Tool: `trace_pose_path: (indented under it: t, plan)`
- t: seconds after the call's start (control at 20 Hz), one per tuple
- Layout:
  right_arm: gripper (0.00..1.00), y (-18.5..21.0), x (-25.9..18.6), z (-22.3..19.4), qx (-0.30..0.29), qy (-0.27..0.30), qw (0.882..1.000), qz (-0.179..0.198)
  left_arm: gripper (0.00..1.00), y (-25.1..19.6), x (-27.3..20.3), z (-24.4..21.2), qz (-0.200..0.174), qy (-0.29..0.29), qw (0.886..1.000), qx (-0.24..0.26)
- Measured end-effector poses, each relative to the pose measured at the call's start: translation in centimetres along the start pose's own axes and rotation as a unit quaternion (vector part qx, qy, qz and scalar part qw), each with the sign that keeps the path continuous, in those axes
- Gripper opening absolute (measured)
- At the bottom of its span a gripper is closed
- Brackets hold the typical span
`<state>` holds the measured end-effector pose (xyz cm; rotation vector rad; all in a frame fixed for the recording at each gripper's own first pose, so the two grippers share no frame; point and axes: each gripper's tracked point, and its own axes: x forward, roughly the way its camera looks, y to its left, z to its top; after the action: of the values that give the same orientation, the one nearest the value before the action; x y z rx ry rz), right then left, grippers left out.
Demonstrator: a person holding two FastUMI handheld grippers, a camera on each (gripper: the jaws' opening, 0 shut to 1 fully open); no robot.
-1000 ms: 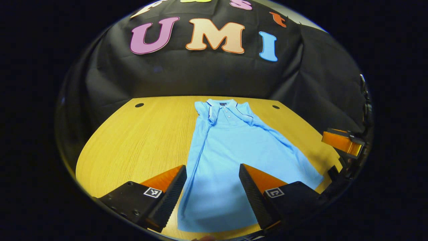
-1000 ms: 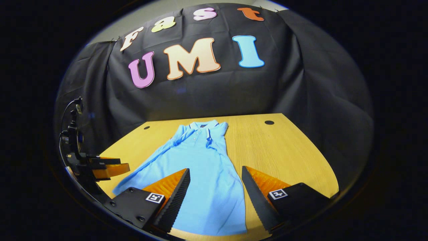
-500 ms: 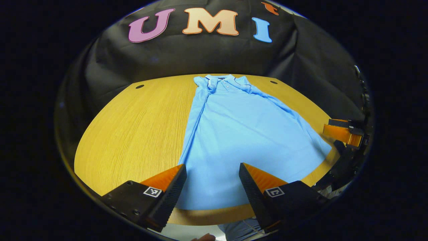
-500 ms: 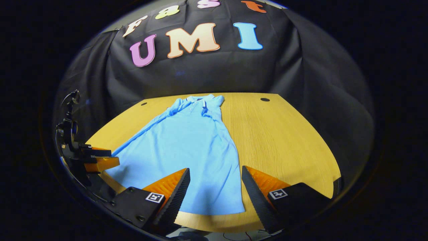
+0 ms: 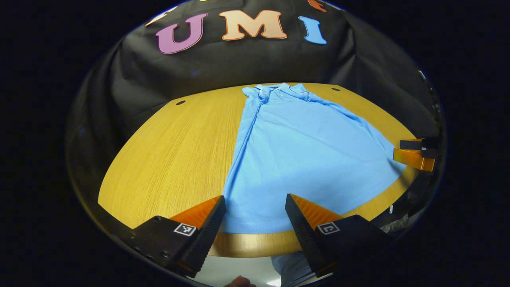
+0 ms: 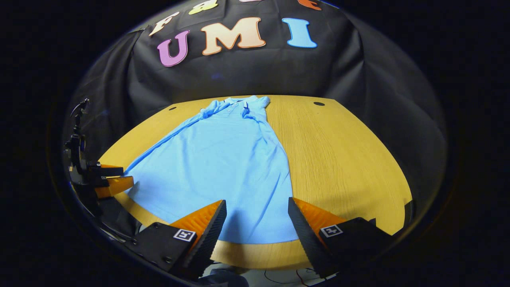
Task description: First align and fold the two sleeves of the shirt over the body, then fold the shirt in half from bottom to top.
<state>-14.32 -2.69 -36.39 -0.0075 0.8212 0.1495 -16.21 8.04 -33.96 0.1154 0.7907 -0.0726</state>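
Orange-backed fingers on my left gripper point(image 5: 254, 207) are spread wide with nothing between them, hovering over the near hem. My right gripper point(image 6: 257, 211) is the same: spread, empty, above the hem's right end. The light blue polo shirt point(image 5: 303, 151) lies flat on the yellow wood-grain table point(image 5: 171, 155), hem near the front edge and collar point(image 5: 279, 88) at the far side. As I read it, both sleeves are already tucked over the body, since the side edges run as clean folds. What's left: pinch both hem corners and carry the bottom up to the collar. That half-fold isn't started yet.
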Motion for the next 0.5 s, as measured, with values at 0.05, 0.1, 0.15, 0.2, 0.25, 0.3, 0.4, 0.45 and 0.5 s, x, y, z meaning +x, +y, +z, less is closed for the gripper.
trace_pose_path:
  t: [0.05,0.1,0.15,0.2,0.25,0.3,0.4,0.45,0.5]
  plan:
    - [0.98,0.1,0.1,-0.4,-0.003,0.007,1.0,0.001,0.94,0.0,0.2,0.3,0.002,-0.008,1.0,-0.004]
    - [0.98,0.1,0.3,-0.9,-0.006,0.016,1.0,0.0,0.93,-0.1,0.3,-0.1,0.0,-0.001,1.0,-0.011]
    - [0.98,0.2,0.3,-1.6,-0.009,0.027,1.0,-0.001,0.93,-0.3,0.1,0.0,-0.002,-0.008,1.0,-0.025]
    - [0.98,0.2,0.2,-1.9,-0.02,0.031,0.999,-0.003,0.94,-0.7,0.3,-0.3,-0.009,-0.001,0.999,-0.044]
    - [0.92,0.4,0.3,-1.7,-0.028,0.028,0.999,0.0,0.94,-0.8,0.3,-0.3,-0.007,-0.006,0.999,-0.044]
    - [0.98,0.7,0.1,-1.9,-0.03,0.034,0.999,0.002,0.92,-1.2,0.4,-0.2,-0.015,-0.006,0.999,-0.036]
    - [0.87,1.3,0.2,-2.1,-0.029,0.037,0.999,0.011,0.69,-2.7,0.4,0.0,-0.029,-0.012,0.999,-0.025]
    - [0.82,1.7,0.3,-1.8,-0.032,0.032,0.999,0.015,0.61,-3.5,0.5,0.0,-0.037,-0.016,0.999,-0.024]
    - [0.74,2.2,0.3,-2.0,-0.035,0.035,0.999,0.019,0.35,-4.1,0.7,0.3,-0.04,-0.024,0.998,-0.029]
